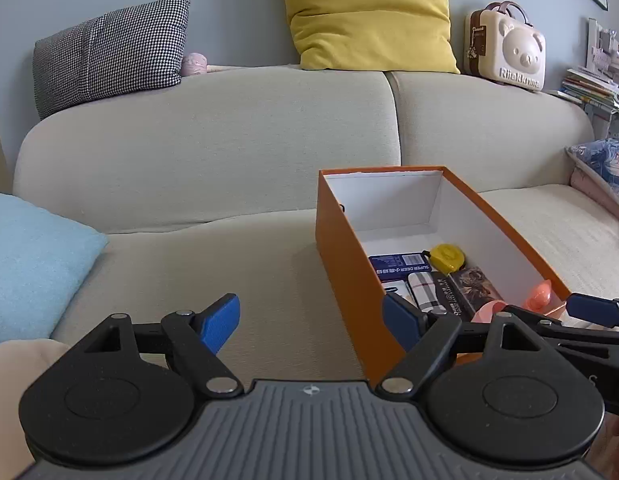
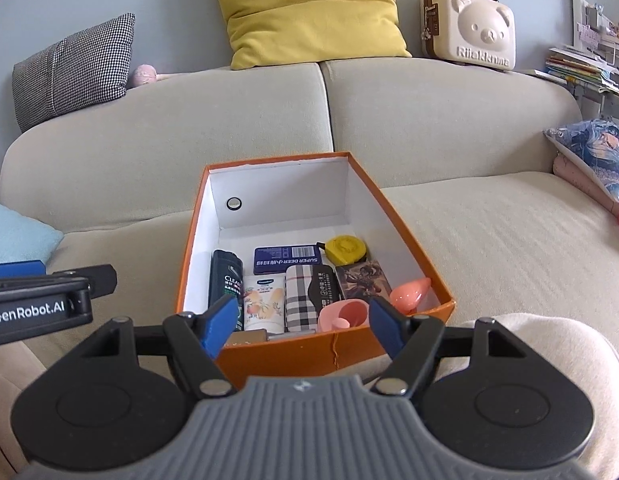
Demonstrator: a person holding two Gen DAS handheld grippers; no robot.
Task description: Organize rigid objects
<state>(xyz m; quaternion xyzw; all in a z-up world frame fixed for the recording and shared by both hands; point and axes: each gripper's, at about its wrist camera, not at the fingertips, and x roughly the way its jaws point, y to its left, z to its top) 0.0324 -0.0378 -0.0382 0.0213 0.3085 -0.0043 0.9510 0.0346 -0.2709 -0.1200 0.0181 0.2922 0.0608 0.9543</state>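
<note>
Sitting on the ribbed beige sofa [image 2: 489, 240], an orange cardboard box [image 2: 333, 354] with plain white inner walls held the rigid things packed at its near end: a dark glossy bottle [image 2: 226, 280], a white tube [image 2: 262, 304], a plaid case [image 2: 301, 300], a flat blue tin [image 2: 287, 261], a round yellow tape measure [image 2: 346, 249], a dark printed card box [image 2: 363, 280] and two smooth pink plastic pieces [image 2: 411, 294]. The far half of the box was bare white card with a small ringed hole in the end wall. The right gripper [image 2: 303, 326] hovered just in front of the box's near wall, its blue-padded fingers spread wide and holding nothing. The left gripper [image 1: 311, 320] hung beside the box's left wall, equally wide apart and empty, one finger overlapping the box edge in its view. Behind stood a yellow cushion [image 2: 309, 8], a houndstooth cushion [image 2: 75, 68], a hard cream bear case [image 2: 469, 26] and, at left, a pale blue pillow [image 1: 33, 264].
</note>
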